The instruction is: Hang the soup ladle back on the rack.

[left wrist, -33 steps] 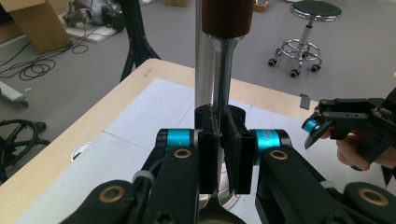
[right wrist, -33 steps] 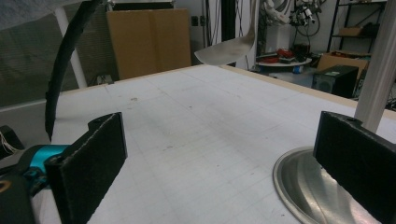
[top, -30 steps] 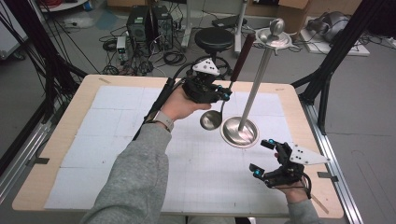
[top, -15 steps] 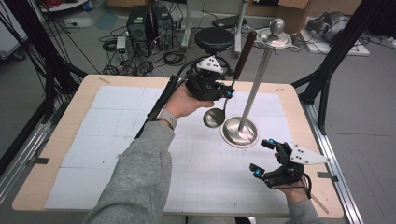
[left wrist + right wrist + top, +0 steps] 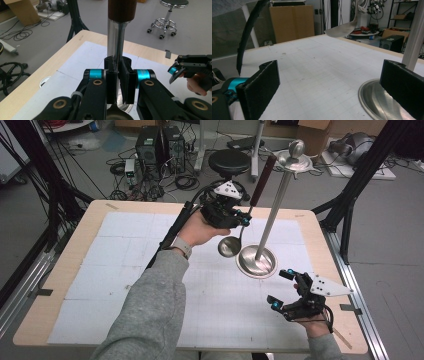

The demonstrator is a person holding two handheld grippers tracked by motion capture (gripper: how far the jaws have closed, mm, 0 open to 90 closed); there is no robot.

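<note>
A steel ladle with a dark wooden handle end hangs bowl-down just above the table, and my left gripper is shut on its metal shaft. In the left gripper view the pads pinch the shaft below the wood. Just right of the bowl stands a metal stand, a round base with a tall pole and a knobbed disc on top. My right gripper rests open near the front right, in front of the base. Its view shows the base and the ladle bowl beyond.
The wooden table carries a white gridded mat. A black stool, computer boxes and cables lie on the floor behind it. Black frame legs stand at the right.
</note>
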